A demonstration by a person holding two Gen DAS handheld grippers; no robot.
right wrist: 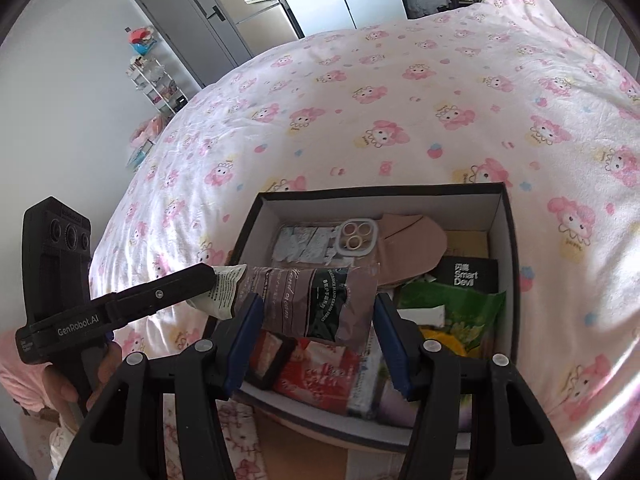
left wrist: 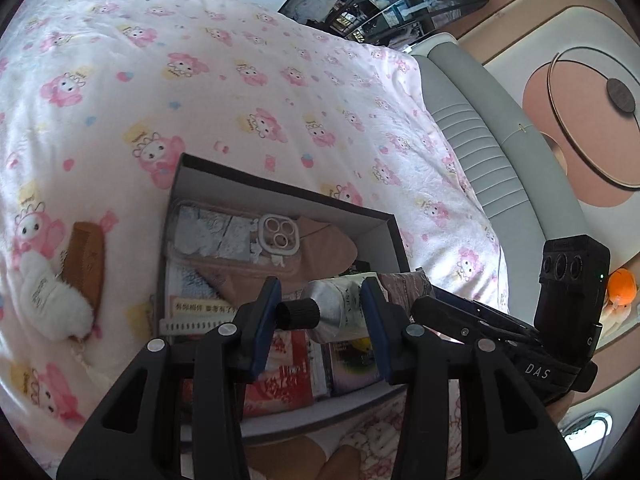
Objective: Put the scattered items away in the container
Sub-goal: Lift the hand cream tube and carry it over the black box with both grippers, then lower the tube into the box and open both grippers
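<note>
Toiletries are what both pairs of fingers carry. A silver metal tube with a black ribbed cap (left wrist: 336,314) lies crosswise in the left gripper (left wrist: 322,296). Its fingers stand about half open, and the cap sits just inside one pad (left wrist: 269,312) while the body presses on the other. That looks like a real grip, taken across the tube so it cannot roll out.

A crinkled brown plastic packet printed with hand-cream lettering (right wrist: 304,300) spans the gap of the right gripper (right wrist: 317,304). These fingers are spread wide, one at each end of the packet, and seem to clamp it lengthwise. The tube's flat white tail nearly meets the packet's near end.

Both items hang directly beyond the fingertips, over a dark-rimmed, white-lined cardboard box (right wrist: 384,191). The likely reason is so that each drops inside on release. The box already holds a phone case with a ringed camera cut-out (right wrist: 352,236), a black carton, and green and red packets.

Outward, on the pink rabbit-print bed (right wrist: 400,100), a brown wooden comb (left wrist: 86,264) and a white fluffy pouch (left wrist: 52,300) wait well left of the left fingers.
</note>
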